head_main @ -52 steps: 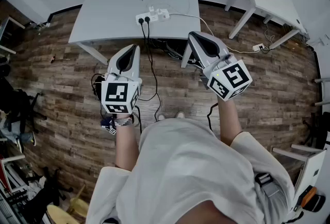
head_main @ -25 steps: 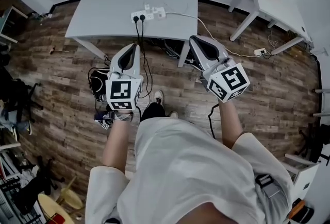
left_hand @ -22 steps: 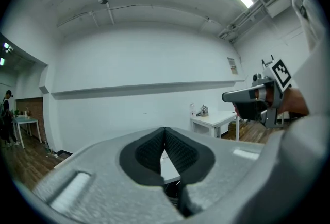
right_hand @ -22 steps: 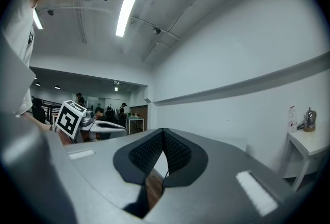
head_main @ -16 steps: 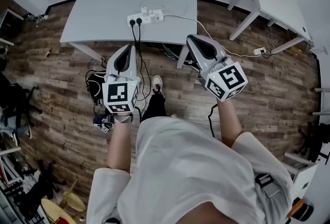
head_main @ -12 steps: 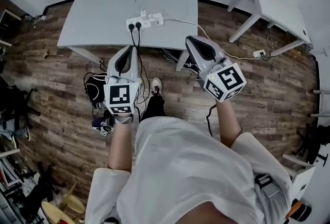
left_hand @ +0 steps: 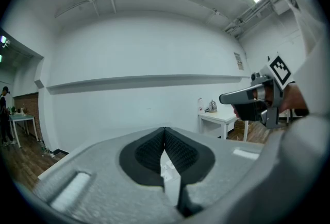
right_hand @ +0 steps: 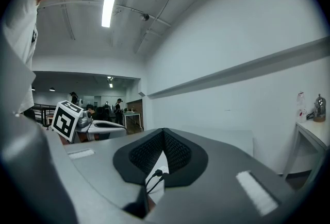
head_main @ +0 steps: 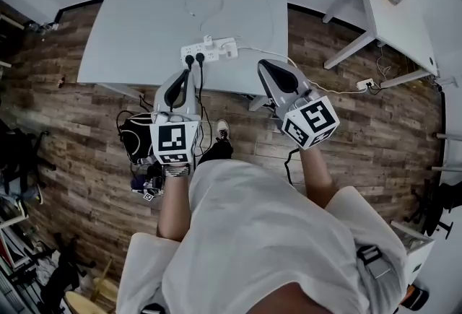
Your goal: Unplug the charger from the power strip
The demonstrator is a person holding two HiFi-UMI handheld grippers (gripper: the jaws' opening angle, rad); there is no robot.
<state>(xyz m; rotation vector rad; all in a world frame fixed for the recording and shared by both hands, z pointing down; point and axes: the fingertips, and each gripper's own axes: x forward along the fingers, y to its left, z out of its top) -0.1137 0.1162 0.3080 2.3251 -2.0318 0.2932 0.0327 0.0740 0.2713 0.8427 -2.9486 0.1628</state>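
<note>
Over wood-plank floor (head_main: 86, 110), left gripper (head_main: 185, 76), right gripper (head_main: 264, 66) (ribbed jaws pressed together), oblong white power strip (head_main: 209, 51)

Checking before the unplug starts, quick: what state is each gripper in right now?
Left gripper: closed, holding nothing.
Right gripper: closed, holding nothing.

Overhead downward, two low, table (head_main: 144, 31) perhaps shared

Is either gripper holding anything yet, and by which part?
Nothing is held. The left gripper and right gripper are both shut and empty, short of the power strip on the table.
</note>
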